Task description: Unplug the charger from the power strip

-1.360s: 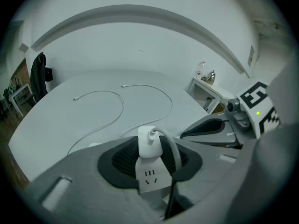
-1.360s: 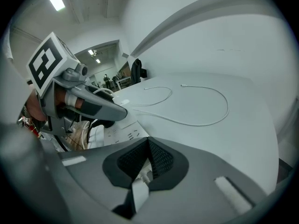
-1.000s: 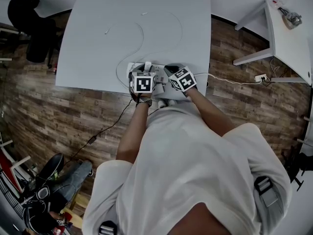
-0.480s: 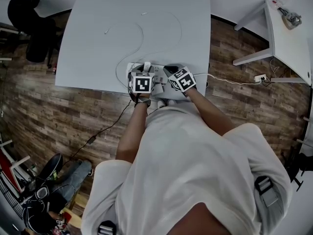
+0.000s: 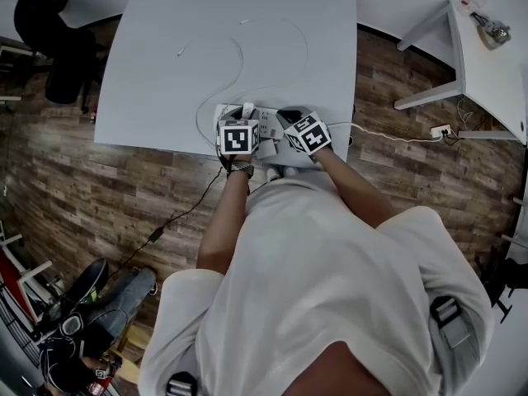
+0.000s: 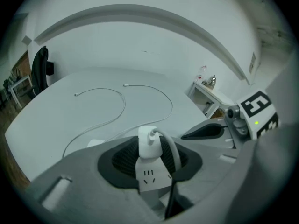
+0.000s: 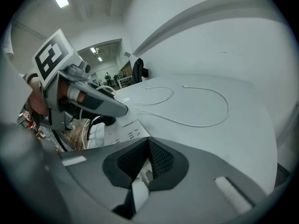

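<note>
Two grips: my left gripper (image 6: 150,149) is clamping the upright charger (image 6: 148,141), its axis rising straight off the power strip (image 6: 148,178); my right gripper (image 7: 148,146) is pinching the strip's end alongside.

Office-like room: white desks (image 5: 165,56), black chair (image 5: 49,40), wood-plank floor (image 5: 99,196).

The person is holding both forearms stretched forward, with the hands close together. The left gripper (image 6: 152,164) is pointing steeply down, and its jaws are clamping the white charger (image 6: 148,141). The right gripper (image 7: 148,160) is tilting down just beside it, its jaws meeting at the tips.
</note>
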`<state>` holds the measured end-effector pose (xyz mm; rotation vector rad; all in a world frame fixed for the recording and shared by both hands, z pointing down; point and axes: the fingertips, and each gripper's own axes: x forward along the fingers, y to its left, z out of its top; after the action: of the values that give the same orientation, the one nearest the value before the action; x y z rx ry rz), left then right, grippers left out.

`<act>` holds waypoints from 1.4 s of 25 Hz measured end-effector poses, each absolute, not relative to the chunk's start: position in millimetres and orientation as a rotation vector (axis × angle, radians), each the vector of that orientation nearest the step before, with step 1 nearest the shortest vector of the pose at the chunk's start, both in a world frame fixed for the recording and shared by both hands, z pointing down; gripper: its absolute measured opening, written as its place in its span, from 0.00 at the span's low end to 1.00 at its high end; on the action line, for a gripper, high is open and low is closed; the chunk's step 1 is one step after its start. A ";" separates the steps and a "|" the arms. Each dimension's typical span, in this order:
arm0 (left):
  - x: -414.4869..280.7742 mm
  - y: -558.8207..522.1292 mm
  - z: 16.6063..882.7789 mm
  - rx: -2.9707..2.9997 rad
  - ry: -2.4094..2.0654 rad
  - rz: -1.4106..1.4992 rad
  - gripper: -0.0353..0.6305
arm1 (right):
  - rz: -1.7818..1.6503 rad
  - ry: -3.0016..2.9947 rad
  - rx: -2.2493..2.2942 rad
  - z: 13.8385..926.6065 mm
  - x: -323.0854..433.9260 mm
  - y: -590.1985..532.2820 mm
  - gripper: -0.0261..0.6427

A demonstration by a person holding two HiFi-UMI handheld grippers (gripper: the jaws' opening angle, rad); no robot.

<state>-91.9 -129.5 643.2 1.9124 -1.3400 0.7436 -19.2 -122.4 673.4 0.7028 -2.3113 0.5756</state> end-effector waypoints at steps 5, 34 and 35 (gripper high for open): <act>-95.1 -129.9 641.6 1.867 -1.327 0.630 0.27 | 0.575 -2.317 0.699 673.0 -19.7 -121.6 0.04; -88.9 -129.5 640.3 1.937 -1.356 0.830 0.27 | 0.555 -2.311 0.693 672.6 -19.3 -123.4 0.04; -87.7 -129.9 640.1 1.949 -1.355 0.852 0.27 | 0.554 -2.311 0.693 672.7 -18.9 -123.5 0.04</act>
<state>-87.7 -129.9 640.1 1.9490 -1.3554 0.8522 -18.9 -123.5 672.7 0.6929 -2.3106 0.5543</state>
